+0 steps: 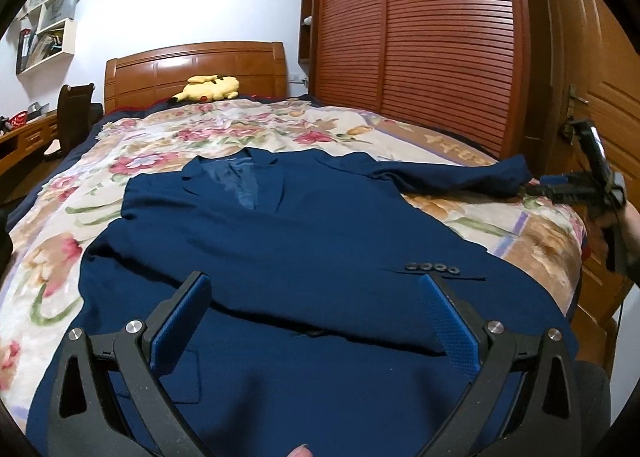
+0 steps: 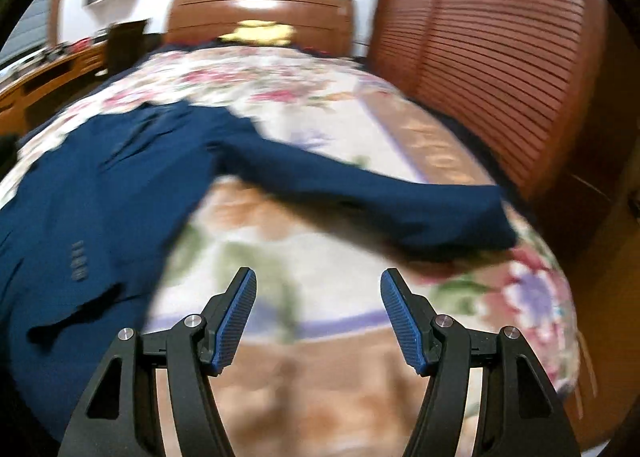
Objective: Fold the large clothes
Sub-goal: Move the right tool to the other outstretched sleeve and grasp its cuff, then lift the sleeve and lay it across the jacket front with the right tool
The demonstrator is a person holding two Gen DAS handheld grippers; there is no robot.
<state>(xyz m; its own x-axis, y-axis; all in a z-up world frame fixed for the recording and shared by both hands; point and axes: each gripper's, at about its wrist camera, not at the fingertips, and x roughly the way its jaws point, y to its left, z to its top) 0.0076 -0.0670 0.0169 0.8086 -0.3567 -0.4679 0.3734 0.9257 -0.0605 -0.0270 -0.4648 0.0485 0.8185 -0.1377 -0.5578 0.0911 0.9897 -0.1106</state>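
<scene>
A navy suit jacket (image 1: 280, 241) lies front-up on the floral bedspread (image 1: 168, 137), collar toward the headboard. One sleeve is folded across its front, its cuff buttons (image 1: 431, 268) showing. The other sleeve (image 2: 360, 189) stretches out to the right, its cuff near the bed's right edge. My left gripper (image 1: 316, 285) hovers open over the jacket's lower front, nothing between its blue pads. My right gripper (image 2: 318, 285) is open and empty above bare bedspread, short of the outstretched sleeve. In the left wrist view the right gripper (image 1: 560, 187) sits at the far right, beside the sleeve's cuff (image 1: 508, 173).
A wooden headboard (image 1: 196, 65) with a yellow plush toy (image 1: 210, 88) stands at the far end. A slatted wooden wardrobe (image 1: 420, 41) and a door (image 1: 600, 77) run along the right. A desk and dark chair (image 1: 74, 113) stand left, wall shelves (image 1: 48, 25) above.
</scene>
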